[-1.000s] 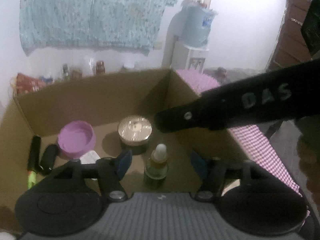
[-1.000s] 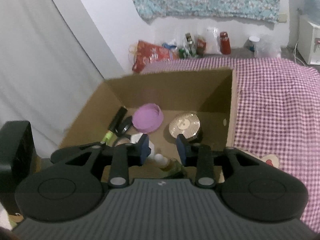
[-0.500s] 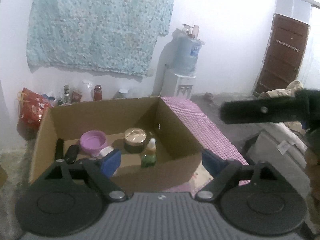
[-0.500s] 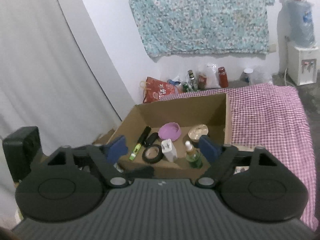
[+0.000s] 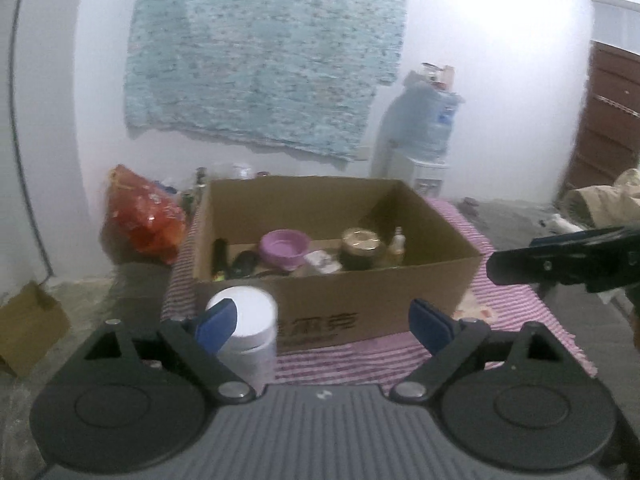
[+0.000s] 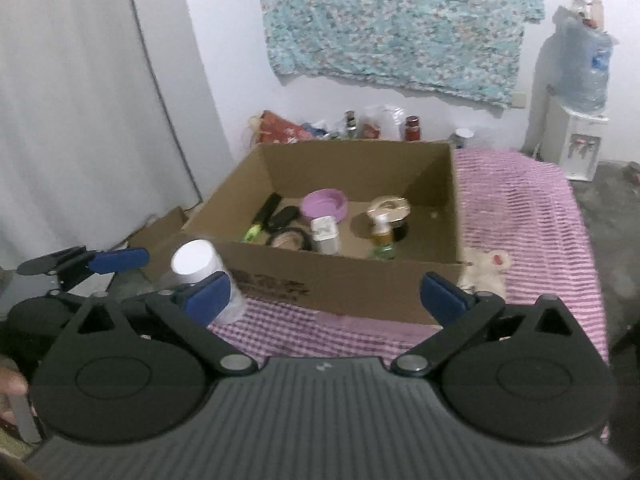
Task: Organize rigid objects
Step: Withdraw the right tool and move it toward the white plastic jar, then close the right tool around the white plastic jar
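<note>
One cardboard box (image 6: 344,276) sits on a pink checked cloth (image 6: 520,216), its top open. Inside, counted from the right wrist view: one purple bowl (image 6: 324,205) near the back, one round gold-lidded jar (image 6: 390,208) to its right, one small dropper bottle (image 6: 382,238) standing upright just in front of that jar, one small white box (image 6: 325,234) upright near the middle, one roll of tape (image 6: 290,240) lying flat beside it, one black stick-shaped thing (image 6: 269,207), one dark oval thing (image 6: 285,216) next to it, and one yellow-green marker (image 6: 252,233) against the left wall. That makes eight things in the box.

Outside the box stands one jar with a white lid (image 6: 197,266), upright on the cloth just in front of the box's near left corner. In the left wrist view the same jar (image 5: 244,320) shows partly behind the left blue pad.

There are two claws. The left claw (image 5: 324,322) is spread wide, holding nothing, with the white-lidded jar just behind its left finger rather than between the pads. The right claw (image 6: 326,294) is also spread wide and holds nothing; it faces the box's front wall.

In the background are one patterned blue cloth (image 6: 400,24) hung on the wall, one water dispenser (image 6: 576,120) with its bottle on top, and one red bag (image 5: 144,212) on the floor left of the box.
</note>
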The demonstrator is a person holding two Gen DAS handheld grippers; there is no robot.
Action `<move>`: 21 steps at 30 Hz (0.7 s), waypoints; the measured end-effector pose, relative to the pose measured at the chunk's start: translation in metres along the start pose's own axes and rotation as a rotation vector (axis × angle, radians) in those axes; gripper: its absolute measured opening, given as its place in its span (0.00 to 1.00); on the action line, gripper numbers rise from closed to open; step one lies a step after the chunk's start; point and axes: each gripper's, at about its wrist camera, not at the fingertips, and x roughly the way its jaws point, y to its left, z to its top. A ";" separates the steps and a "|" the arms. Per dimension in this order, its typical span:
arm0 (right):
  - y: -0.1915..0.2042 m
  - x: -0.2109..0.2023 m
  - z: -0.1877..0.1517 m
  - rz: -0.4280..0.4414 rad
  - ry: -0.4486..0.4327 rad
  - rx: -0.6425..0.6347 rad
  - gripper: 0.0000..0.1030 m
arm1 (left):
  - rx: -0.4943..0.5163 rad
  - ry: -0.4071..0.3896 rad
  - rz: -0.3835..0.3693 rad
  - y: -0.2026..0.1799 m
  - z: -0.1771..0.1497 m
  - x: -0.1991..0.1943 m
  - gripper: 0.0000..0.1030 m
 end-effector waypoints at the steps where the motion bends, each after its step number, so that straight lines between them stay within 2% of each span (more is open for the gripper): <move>1: 0.005 0.005 -0.001 0.011 0.004 0.010 0.99 | -0.003 0.003 0.007 0.004 -0.002 0.000 0.91; 12: 0.035 0.066 0.005 0.209 0.069 0.153 0.98 | -0.010 0.045 0.117 0.033 -0.020 0.028 0.91; 17: 0.039 0.093 0.008 0.303 0.093 0.216 0.98 | -0.013 0.045 0.134 0.042 -0.021 0.042 0.90; 21: 0.044 0.115 0.010 0.333 0.107 0.249 0.95 | -0.007 0.055 0.134 0.046 -0.020 0.054 0.84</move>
